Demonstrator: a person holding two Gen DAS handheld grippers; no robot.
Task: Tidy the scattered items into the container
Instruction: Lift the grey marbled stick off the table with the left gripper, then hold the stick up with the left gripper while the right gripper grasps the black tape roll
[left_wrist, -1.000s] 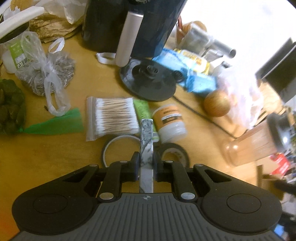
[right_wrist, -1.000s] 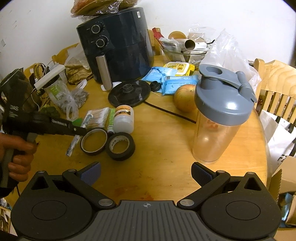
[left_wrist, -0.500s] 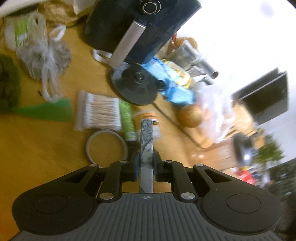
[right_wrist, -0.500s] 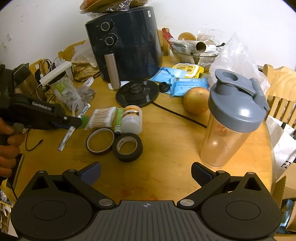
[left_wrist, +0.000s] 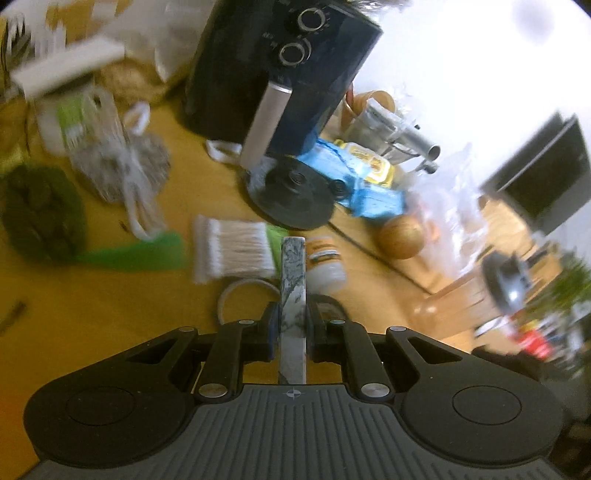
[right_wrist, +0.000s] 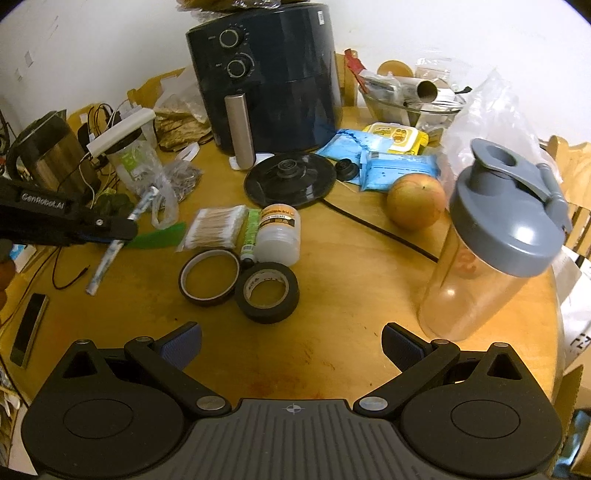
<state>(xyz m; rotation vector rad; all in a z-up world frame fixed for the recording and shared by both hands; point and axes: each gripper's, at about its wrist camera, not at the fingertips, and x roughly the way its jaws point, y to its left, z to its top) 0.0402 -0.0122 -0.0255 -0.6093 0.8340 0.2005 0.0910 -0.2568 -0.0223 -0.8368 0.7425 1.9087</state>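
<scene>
Two fingers of the left gripper (left_wrist: 293, 325) are clamped on a marbled stick (left_wrist: 293, 291), a thin grey-and-white bar that runs straight out between them; in the right wrist view it hangs tilted above the worktop's (right_wrist: 351, 295) left side, clear of the surface. The right gripper (right_wrist: 291, 343) hovers at the near edge with its fingers wide apart and nothing between them.

Just beyond the stick lie the cotton swabs (right_wrist: 216, 227), a green tube (right_wrist: 252, 232), a white jar (right_wrist: 279, 236) and two tape rolls (right_wrist: 240, 277), bunched mid-worktop. A lidded shaker bottle (right_wrist: 495, 240) stands near the right edge, and a glass bowl (right_wrist: 410, 107) already holding odds and ends sits at the far side; which one counts as the container I cannot tell.

For a clean carry, I'd keep the clamp firm and the stick level, lift it over the clutter, and release only once its tip is inside the rim.
</scene>
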